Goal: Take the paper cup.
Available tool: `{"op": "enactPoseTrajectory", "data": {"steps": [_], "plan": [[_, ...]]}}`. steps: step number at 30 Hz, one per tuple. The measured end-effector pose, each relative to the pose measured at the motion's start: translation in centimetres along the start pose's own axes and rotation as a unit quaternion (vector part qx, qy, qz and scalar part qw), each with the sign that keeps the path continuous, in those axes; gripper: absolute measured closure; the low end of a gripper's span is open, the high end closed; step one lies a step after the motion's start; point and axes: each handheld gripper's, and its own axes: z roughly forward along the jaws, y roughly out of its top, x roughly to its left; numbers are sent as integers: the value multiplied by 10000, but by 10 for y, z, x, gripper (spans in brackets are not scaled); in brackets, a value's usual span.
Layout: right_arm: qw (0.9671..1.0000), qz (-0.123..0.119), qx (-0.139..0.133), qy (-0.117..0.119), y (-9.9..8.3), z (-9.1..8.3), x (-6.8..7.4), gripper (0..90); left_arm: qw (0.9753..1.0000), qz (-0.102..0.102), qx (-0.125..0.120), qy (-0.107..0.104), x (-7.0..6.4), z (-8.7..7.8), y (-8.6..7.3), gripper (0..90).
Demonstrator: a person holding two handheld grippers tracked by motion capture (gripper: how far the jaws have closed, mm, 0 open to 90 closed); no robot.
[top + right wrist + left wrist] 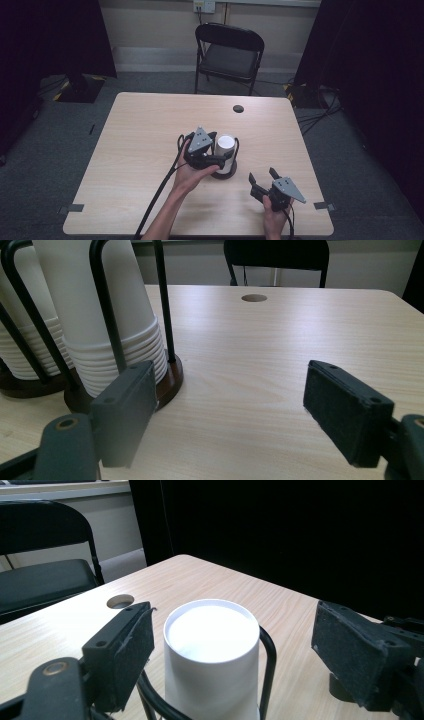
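**woodgrain_fan:** Pale wood-look table [140, 150] with a round cable hole [238, 108] near the far edge, grey carpet under it, black curtains on both sides, and a black folding chair [229, 52] pushed up behind against a cream wall with a socket plate. Bits of tape on the table's near corners too

**cupstack99:** yeah, and the stack of white paper cups [225, 150] sits upside down in a black wire holder on a dark round base [223, 173], a bit right of the table's middle. The right gripper view makes it look like two stacks side by side, each caged by wire rods

**woodgrain_fan:** what's the left gripper [220, 161] doing?

**cupstack99:** it's right at the stack. In the left gripper view the top cup [212, 652] stands between the two jaws, which are spread wide. The left pad [122, 652] is just beside the cup wall, can't tell if it touches, and the right pad [357, 652] is clearly apart. So it's around the cup, not clamped on it

**woodgrain_fan:** and the right gripper [262, 176]?

**cupstack99:** near the front right of the table, held low, jaws wide apart with nothing between them but bare tabletop. The holder is near it, off to its left, not touching
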Motion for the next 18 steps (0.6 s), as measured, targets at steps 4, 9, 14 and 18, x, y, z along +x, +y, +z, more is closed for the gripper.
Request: {"op": "enactPoseTrajectory", "data": {"steps": [4,9,14,18], "plan": [[10000,-3,1,10,0,0,0,206,10000,-3,12,-48,1,7,2,186],[10000,15,-14,13,0,0,0,206,10000,44,25,-8,2,14,2,211],[10000,12,-7,27,0,0,0,206,9999,27,107,16,5,19,-1,212],[10000,21,-14,34,0,0,0,205,9997,153,151,64,2,20,0,253]]}}
